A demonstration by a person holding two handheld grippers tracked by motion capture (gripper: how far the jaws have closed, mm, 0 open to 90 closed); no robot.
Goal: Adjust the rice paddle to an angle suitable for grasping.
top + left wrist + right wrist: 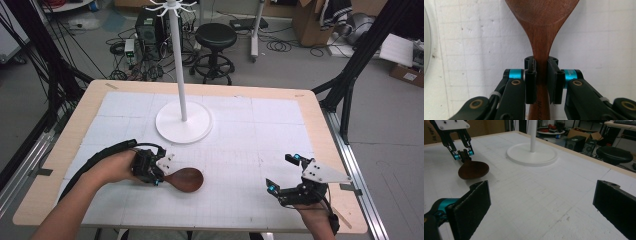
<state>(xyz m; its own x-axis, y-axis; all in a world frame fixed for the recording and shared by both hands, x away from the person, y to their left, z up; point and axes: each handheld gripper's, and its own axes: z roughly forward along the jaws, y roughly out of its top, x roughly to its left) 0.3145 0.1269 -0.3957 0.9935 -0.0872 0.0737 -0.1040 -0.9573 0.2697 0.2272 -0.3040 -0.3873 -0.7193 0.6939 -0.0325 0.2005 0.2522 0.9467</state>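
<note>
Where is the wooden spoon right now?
In the high view the wooden spoon is front-left on the table, handle clamped in the left gripper, bowl just in front of the white stand's base.

The wooden spoon (186, 179) is dark reddish-brown, with a broad oval bowl that narrows through a slim neck into a flat handle bearing faint lettering near its end. It lies on the white gridded surface (240, 150), left of the middle and towards the near edge, its bowl pointing towards the right edge. The left gripper (159, 170) clamps its handle just behind the neck, jaws pressed on both sides.
</note>
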